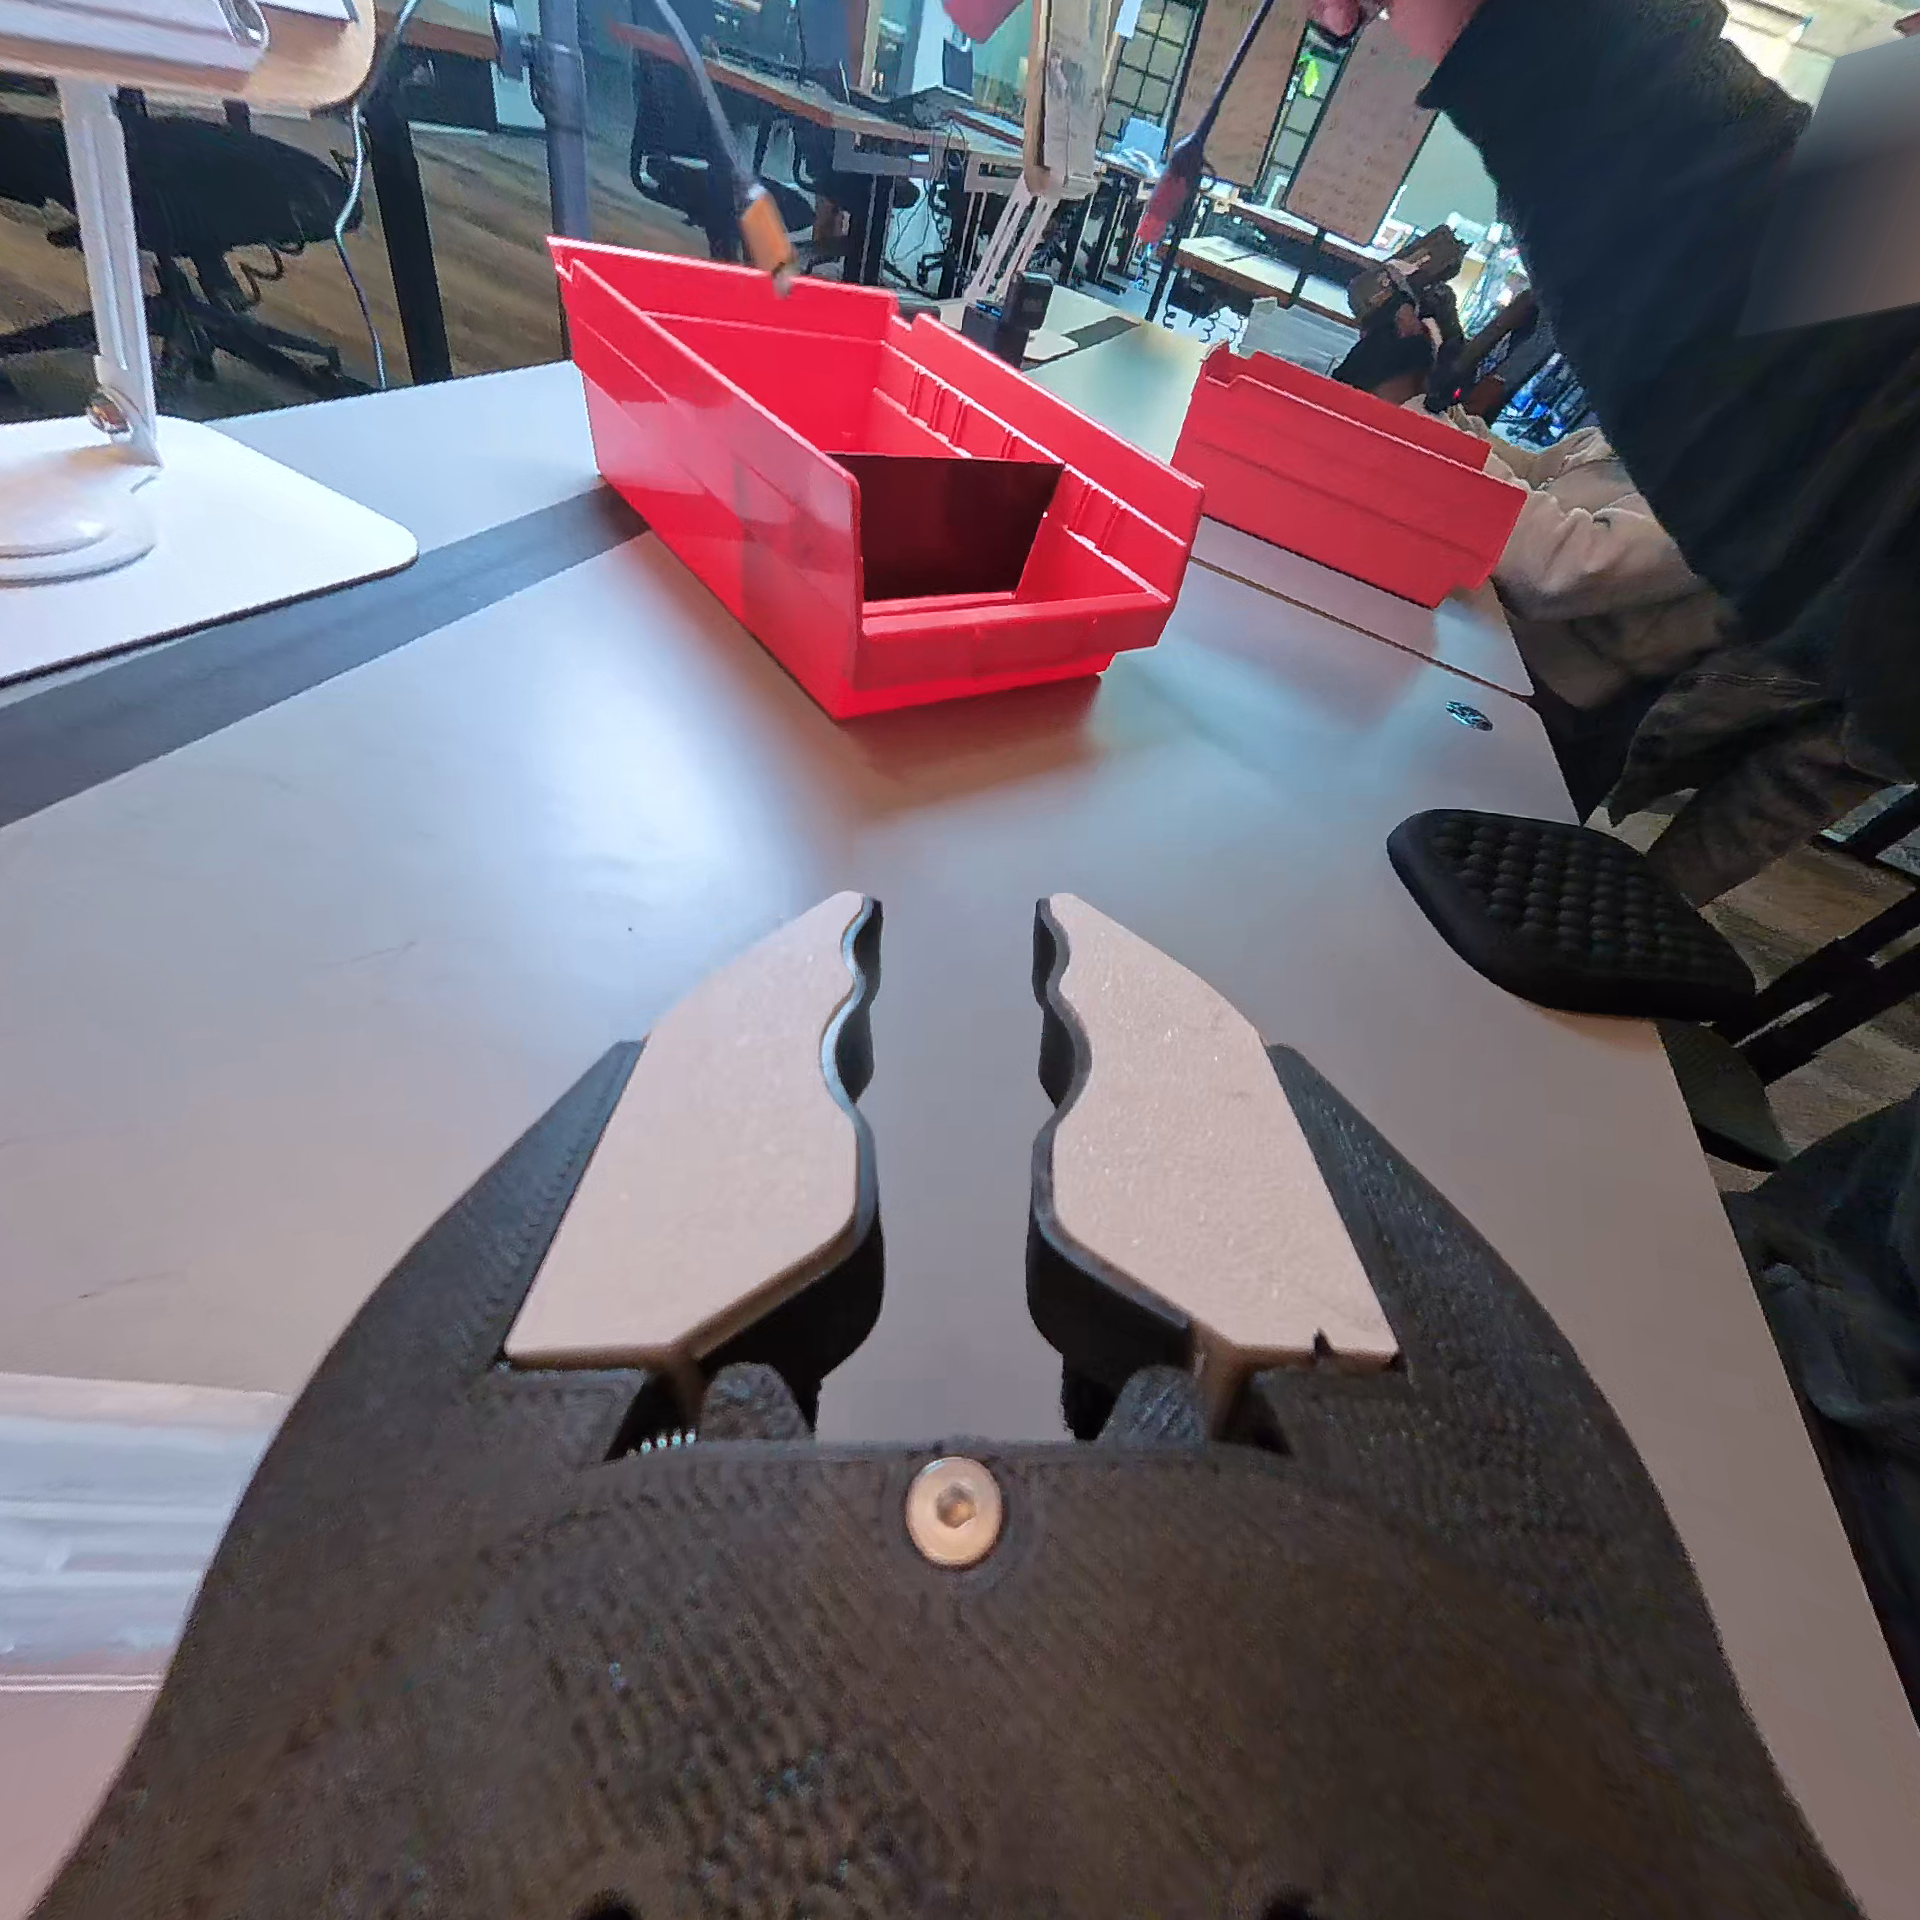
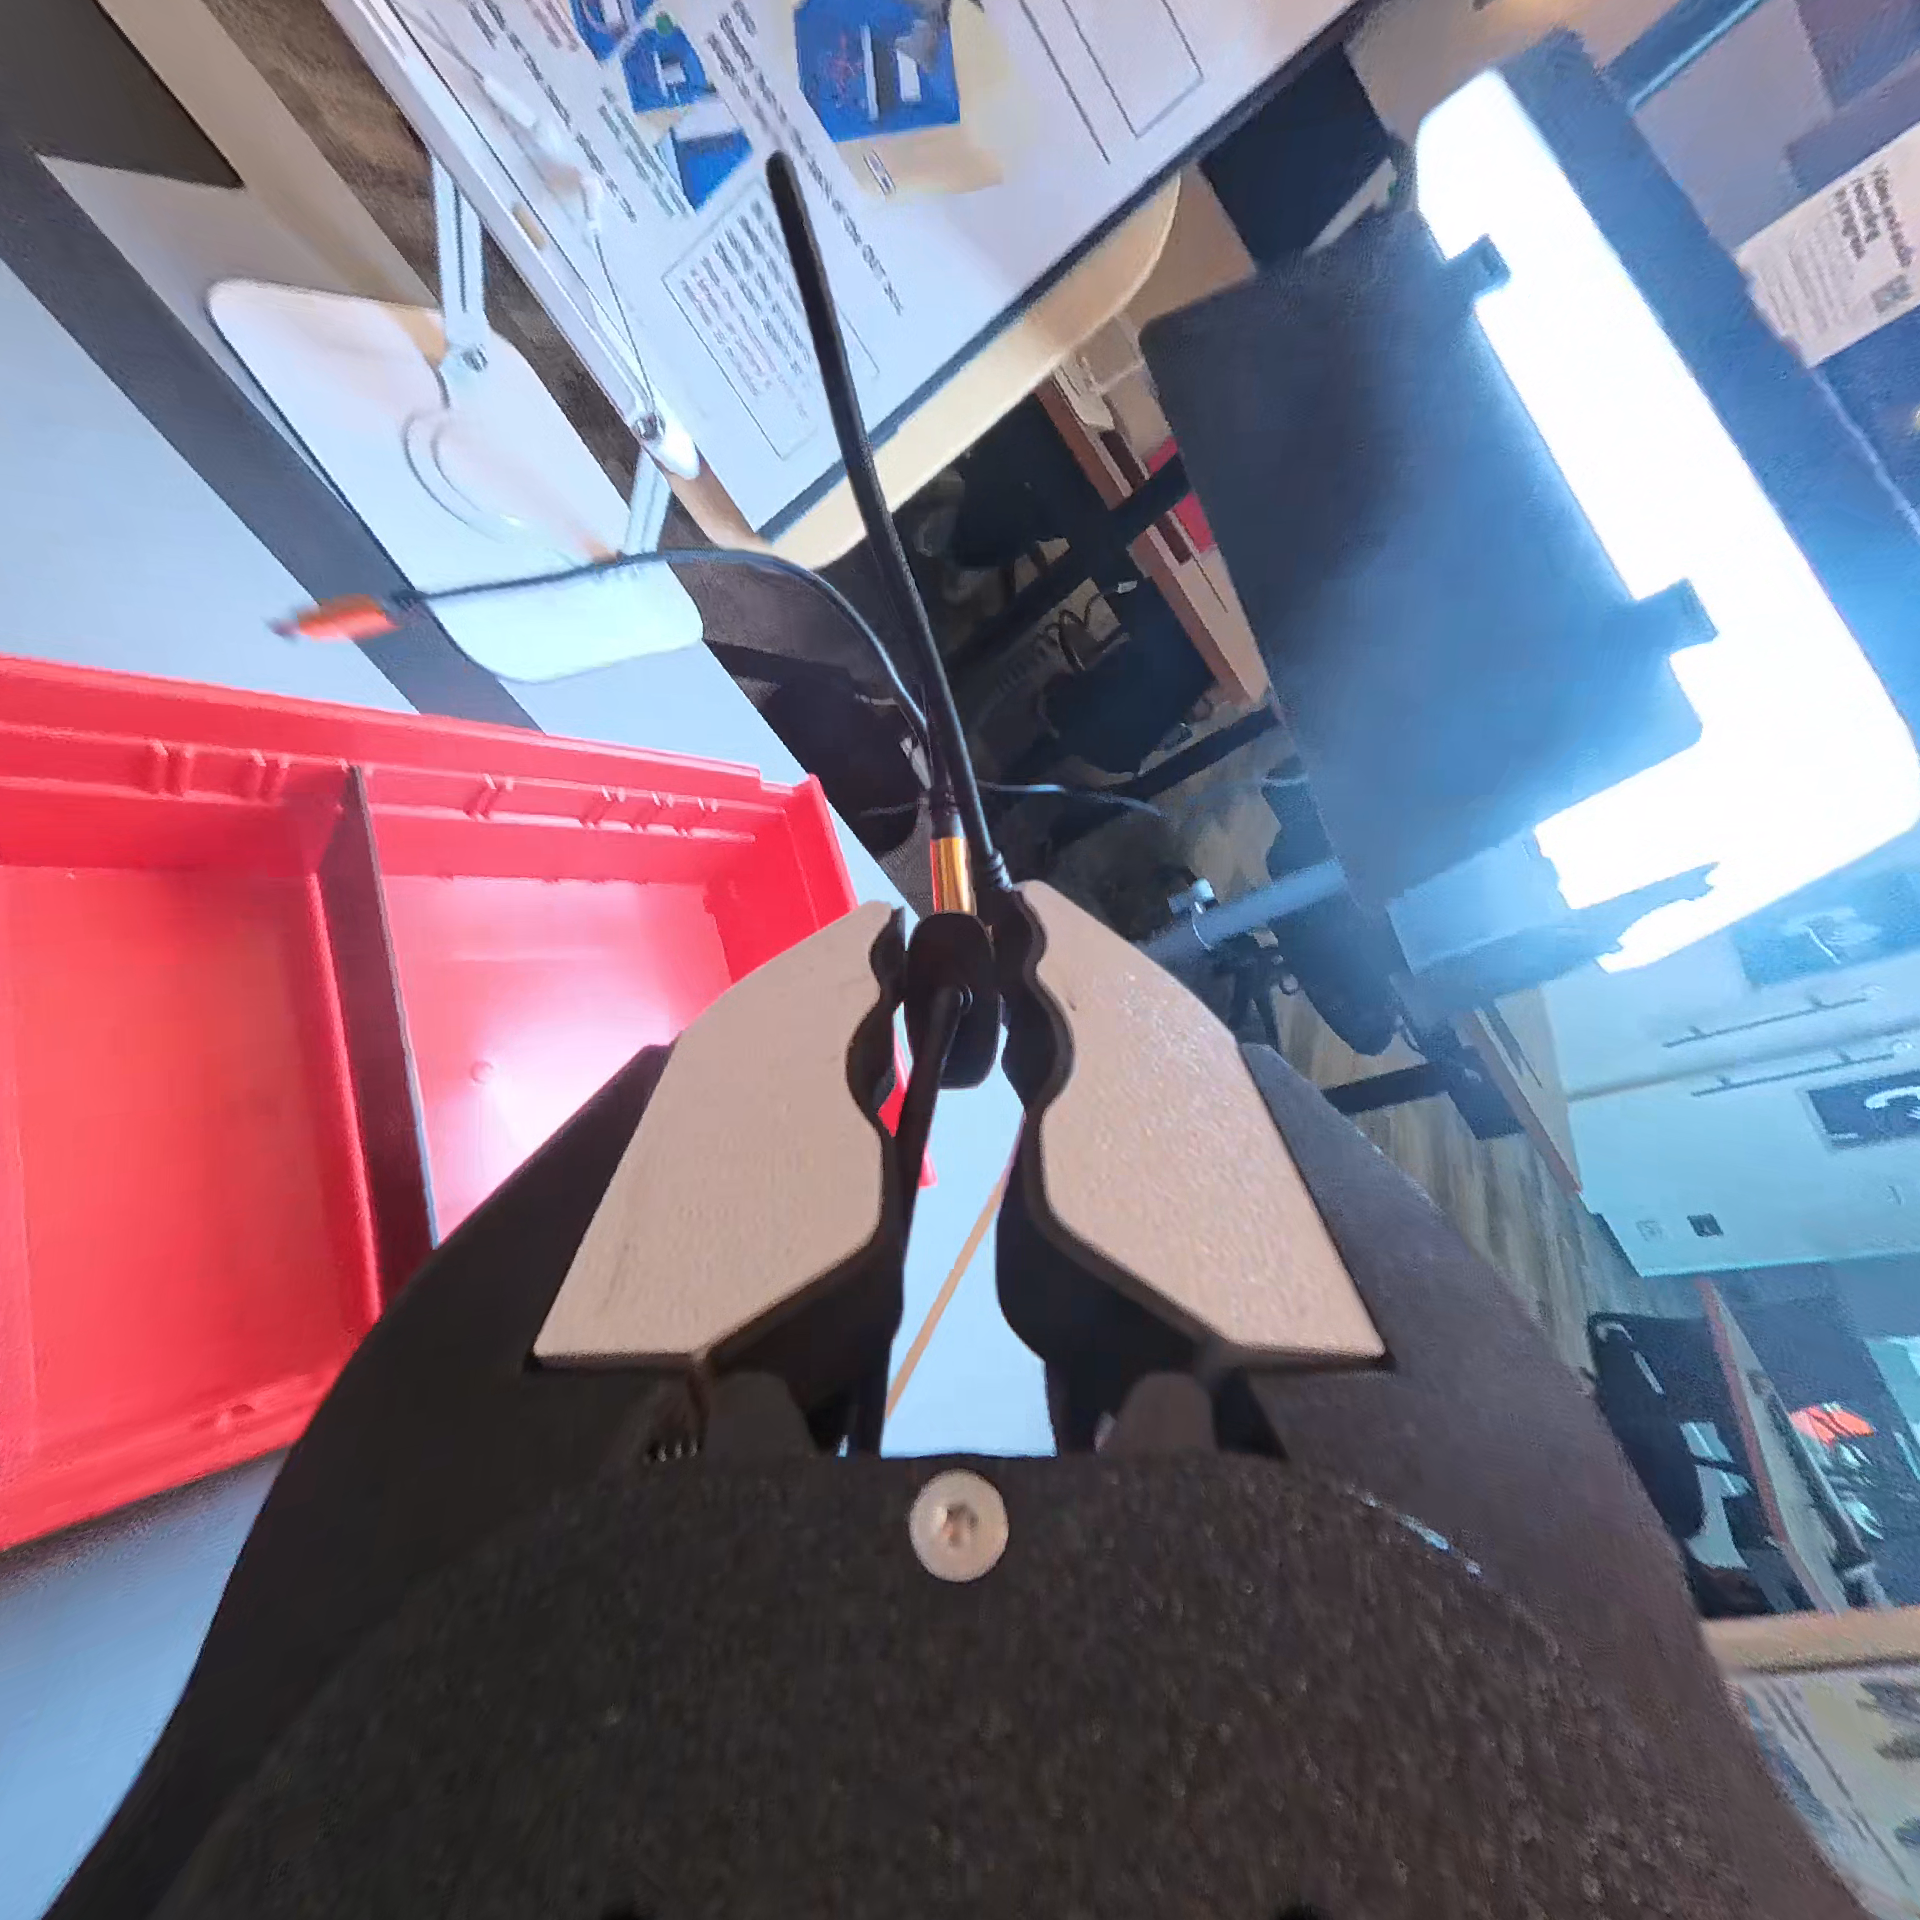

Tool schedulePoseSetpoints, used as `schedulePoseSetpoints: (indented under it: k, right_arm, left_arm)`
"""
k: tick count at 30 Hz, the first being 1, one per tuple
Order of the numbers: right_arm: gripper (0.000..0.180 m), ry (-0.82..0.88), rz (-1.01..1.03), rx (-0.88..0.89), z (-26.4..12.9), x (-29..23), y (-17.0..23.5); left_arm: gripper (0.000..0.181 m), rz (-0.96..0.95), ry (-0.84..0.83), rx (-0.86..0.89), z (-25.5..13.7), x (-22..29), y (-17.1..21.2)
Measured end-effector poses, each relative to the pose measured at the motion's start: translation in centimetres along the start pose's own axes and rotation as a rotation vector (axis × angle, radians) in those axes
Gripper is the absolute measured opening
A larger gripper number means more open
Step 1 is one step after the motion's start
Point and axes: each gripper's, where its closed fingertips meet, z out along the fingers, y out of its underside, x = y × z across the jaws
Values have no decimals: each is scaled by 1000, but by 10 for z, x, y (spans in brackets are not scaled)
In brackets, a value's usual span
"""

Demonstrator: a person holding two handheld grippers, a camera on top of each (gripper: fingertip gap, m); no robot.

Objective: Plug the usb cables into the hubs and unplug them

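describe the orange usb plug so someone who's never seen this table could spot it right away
Start at the nearer red bin on the grey table. Above its far rim hangs a dark cable, and the orange USB plug is the short block at its tip. Nothing else near the bin is orange.

On the tabletop (image 1: 416,935) we found a storage bin (image 1: 873,499) ahead of the left hand-held gripper (image 1: 956,925), with a flat divider panel (image 1: 940,530) standing inside it. A second bin (image 1: 1351,478) lay to its right, farther back. A stand base (image 1: 208,540) sat at the far left. A cable plug (image 1: 769,244) hung above the first bin's far rim. A chair armrest (image 1: 1558,914) stood off the tabletop's right edge.
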Motion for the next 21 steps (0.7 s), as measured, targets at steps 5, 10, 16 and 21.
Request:
schedulePoseSetpoints:
  k: [5,10,16,21]
  right_arm:
    - [16,-7,-77,-135,25,-11,26]
    - [16,-94,-160,-239,79,-52,37]
    - [16,-148,-95,-315,139,-89,61]
    - [19,-299,-6,-425,148,-137,101]
  left_arm:
    - [28,-4,5,-39,5,0,9]
    - [28,-1,3,-65,8,1,16]
    - [28,3,1,-88,8,1,22]
    - [28,1,-7,-92,7,-3,23]
